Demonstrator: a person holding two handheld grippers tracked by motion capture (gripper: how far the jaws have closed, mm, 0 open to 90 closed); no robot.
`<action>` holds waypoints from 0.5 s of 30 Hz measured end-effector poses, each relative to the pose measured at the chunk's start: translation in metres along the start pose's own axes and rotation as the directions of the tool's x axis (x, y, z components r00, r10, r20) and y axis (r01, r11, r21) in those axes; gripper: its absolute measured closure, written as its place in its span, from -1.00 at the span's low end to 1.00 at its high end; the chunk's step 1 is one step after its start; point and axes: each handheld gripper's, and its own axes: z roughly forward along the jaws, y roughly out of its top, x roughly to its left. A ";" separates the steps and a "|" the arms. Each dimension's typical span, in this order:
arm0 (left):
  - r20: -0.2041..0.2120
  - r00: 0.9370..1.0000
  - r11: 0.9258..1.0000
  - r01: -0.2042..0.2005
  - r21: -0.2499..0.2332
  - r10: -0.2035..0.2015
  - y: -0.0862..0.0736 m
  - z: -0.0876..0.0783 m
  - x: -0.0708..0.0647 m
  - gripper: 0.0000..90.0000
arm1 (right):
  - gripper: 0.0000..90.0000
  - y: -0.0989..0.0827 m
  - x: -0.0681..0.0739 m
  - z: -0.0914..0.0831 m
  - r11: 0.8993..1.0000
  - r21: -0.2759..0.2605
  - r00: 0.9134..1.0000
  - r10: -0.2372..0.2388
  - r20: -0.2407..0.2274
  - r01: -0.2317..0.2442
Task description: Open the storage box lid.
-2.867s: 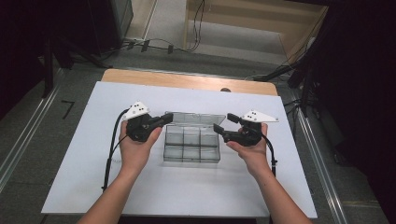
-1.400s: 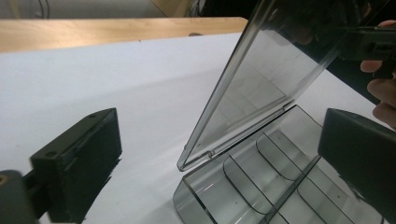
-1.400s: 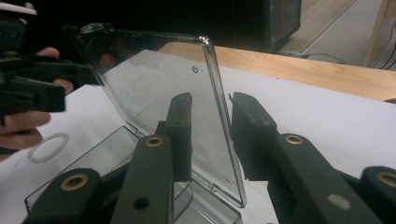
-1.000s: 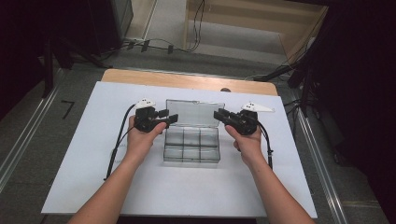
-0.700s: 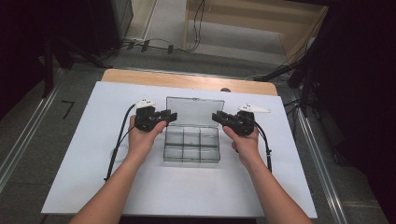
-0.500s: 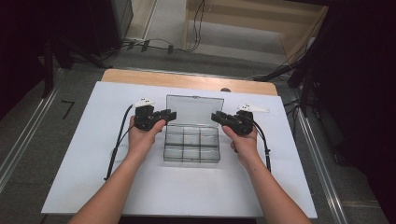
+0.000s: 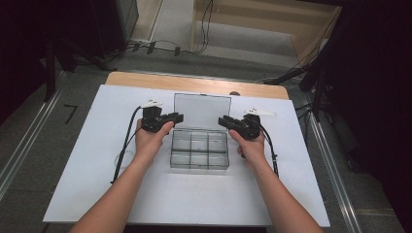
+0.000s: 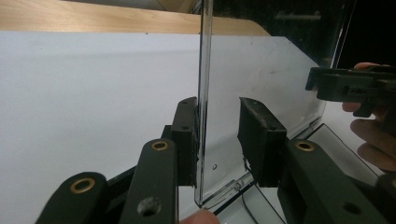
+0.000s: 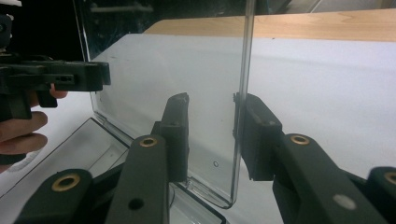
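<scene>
A clear plastic compartment box [image 7: 199, 148] sits mid-table on the white sheet, its clear lid [image 7: 201, 110] standing upright at the far side. My left gripper [image 7: 176, 118] straddles the lid's left edge, and my right gripper [image 7: 224, 121] straddles its right edge. In the left gripper view the lid [image 8: 204, 70] runs between the jaws of my left gripper [image 8: 219, 135], against the left pad, with a gap to the right pad. In the right gripper view the lid [image 9: 244, 60] stands close to the right pad of my right gripper [image 9: 215, 135], with a wide gap on the other side.
The white sheet [image 7: 97, 194] covers most of the wooden table [image 7: 145, 80], whose bare strip shows at the far edge. Black cables trail from both grippers toward the person. Floor cables lie beyond the table, and metal rails [image 7: 29, 141] run along both sides.
The lid has swung up from a lower tilt to upright. Both hands have moved away from the person, and both grippers have drawn in toward the lid's side edges.
</scene>
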 end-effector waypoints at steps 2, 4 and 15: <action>0.001 1.000 1.000 0.006 0.003 -0.006 0.000 0.001 0.001 0.50 | 0.42 -0.001 -0.002 0.002 1.000 -0.001 1.000 0.002 -0.003 -0.002; 0.002 1.000 1.000 0.017 0.002 -0.017 0.000 0.003 0.002 0.50 | 0.42 -0.001 -0.003 0.003 1.000 0.001 1.000 0.008 -0.003 -0.008; 0.007 0.998 0.998 0.056 0.010 -0.056 -0.003 0.007 0.008 0.47 | 0.35 -0.004 -0.006 0.009 1.000 0.014 1.000 0.025 0.005 -0.025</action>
